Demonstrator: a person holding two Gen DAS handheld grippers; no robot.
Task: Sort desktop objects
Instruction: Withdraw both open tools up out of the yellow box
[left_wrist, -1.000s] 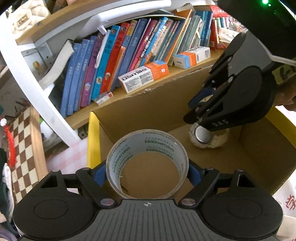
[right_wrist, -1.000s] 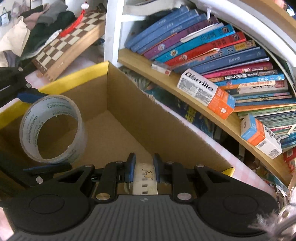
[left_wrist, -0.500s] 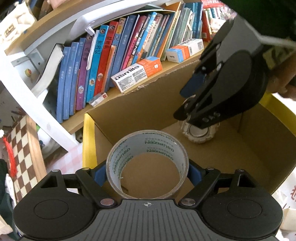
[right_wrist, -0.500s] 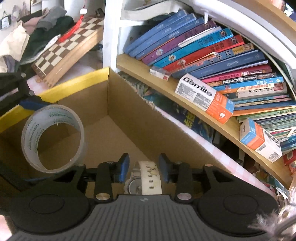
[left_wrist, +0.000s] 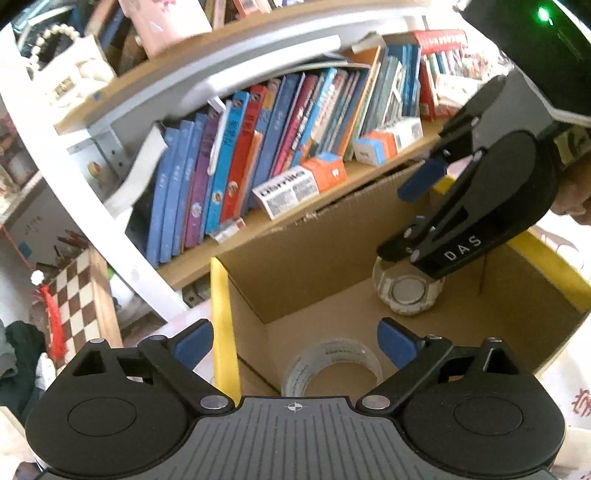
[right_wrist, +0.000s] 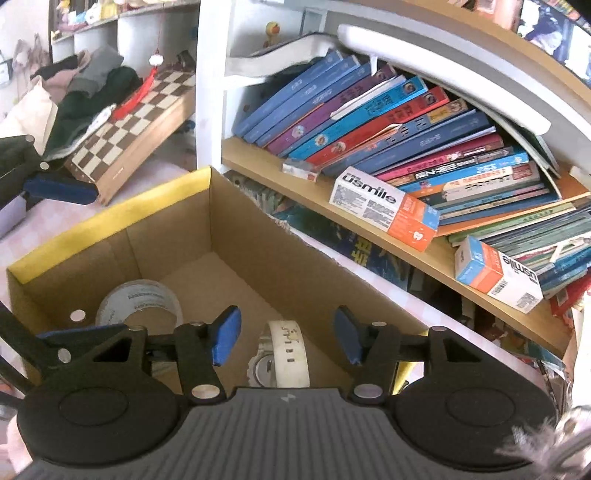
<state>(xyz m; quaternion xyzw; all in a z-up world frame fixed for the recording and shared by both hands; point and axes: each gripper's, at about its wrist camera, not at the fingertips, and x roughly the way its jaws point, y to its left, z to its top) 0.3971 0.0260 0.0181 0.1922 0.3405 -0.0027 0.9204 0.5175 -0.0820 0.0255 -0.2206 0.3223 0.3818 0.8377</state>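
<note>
A cardboard box (left_wrist: 332, 251) with yellow-taped rims stands before a bookshelf; it also shows in the right wrist view (right_wrist: 258, 243). A clear tape roll (left_wrist: 332, 369) lies on the box floor below my open, empty left gripper (left_wrist: 295, 345). The roll also shows in the right wrist view (right_wrist: 142, 304). A white wristwatch (left_wrist: 406, 293) lies on the box floor under my right gripper (right_wrist: 286, 338), which is open and empty above the watch (right_wrist: 284, 356). The right gripper also shows in the left wrist view (left_wrist: 436, 206), raised over the box.
A bookshelf (left_wrist: 280, 140) full of upright books stands right behind the box. Toothpaste cartons (right_wrist: 384, 205) lie on its shelf. A checkered chessboard (right_wrist: 136, 122) leans to the left, beside a pile of clothes (right_wrist: 81, 85).
My left gripper has opened and the tape roll has dropped onto the box floor. My right gripper has opened wide, let go of the watch and risen above it.
</note>
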